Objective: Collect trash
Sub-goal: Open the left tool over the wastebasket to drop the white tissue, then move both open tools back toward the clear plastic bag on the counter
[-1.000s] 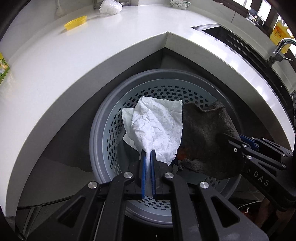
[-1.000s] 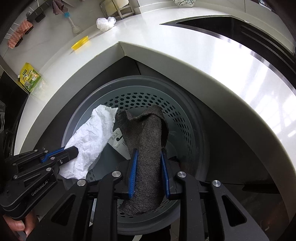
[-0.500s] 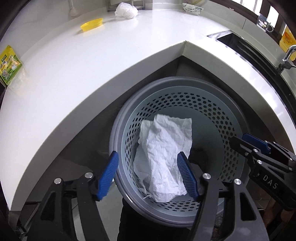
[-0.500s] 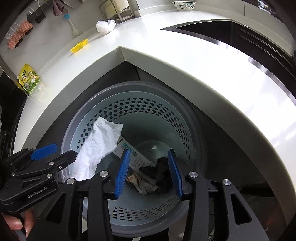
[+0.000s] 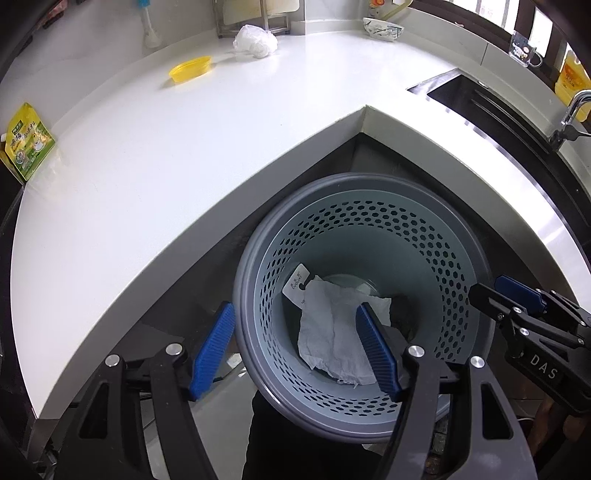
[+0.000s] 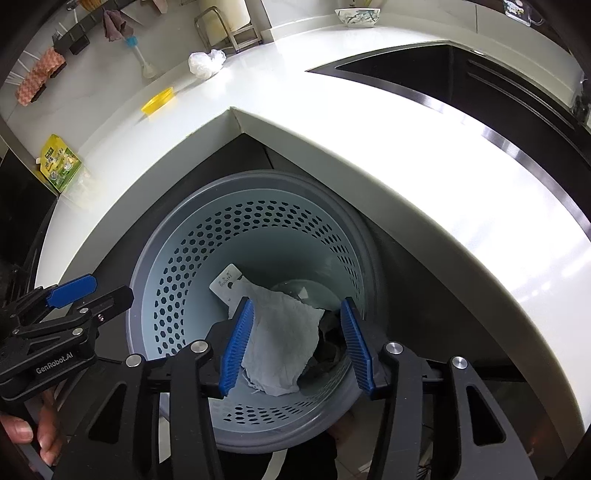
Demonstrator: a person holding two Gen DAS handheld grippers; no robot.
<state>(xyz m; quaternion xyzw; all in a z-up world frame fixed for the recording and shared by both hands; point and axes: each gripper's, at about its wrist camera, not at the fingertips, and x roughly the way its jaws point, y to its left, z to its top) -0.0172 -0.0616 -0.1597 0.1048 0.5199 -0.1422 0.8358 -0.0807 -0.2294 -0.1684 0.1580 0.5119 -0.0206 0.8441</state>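
Note:
A grey perforated bin (image 5: 458, 258) stands on the floor in the inner corner of the white counter (image 5: 184, 155). At its bottom lie a crumpled white paper (image 5: 332, 332), a dark cloth (image 6: 328, 347) and a white card (image 5: 297, 284). My left gripper (image 5: 295, 350) hangs open above the bin's left rim, holding nothing. Over the bin, my right gripper (image 6: 297, 347) has its jaws opening, with nothing between them. On the counter lie a white crumpled bag (image 5: 255, 40), a yellow dish (image 5: 190, 68) and a green-yellow packet (image 5: 27, 142).
A sink (image 5: 480, 99) with a tap (image 5: 569, 114) is set into the counter at the right. A patterned bowl (image 5: 382, 27), a glass mug (image 5: 524, 51) and a yellow bottle (image 5: 570, 77) stand at the back. A hand (image 6: 33, 432) grips the left tool.
The left gripper let go of the white paper and the right let go of the dark cloth. Both fell to the bottom of the bin. Both grippers rose and their jaws spread.

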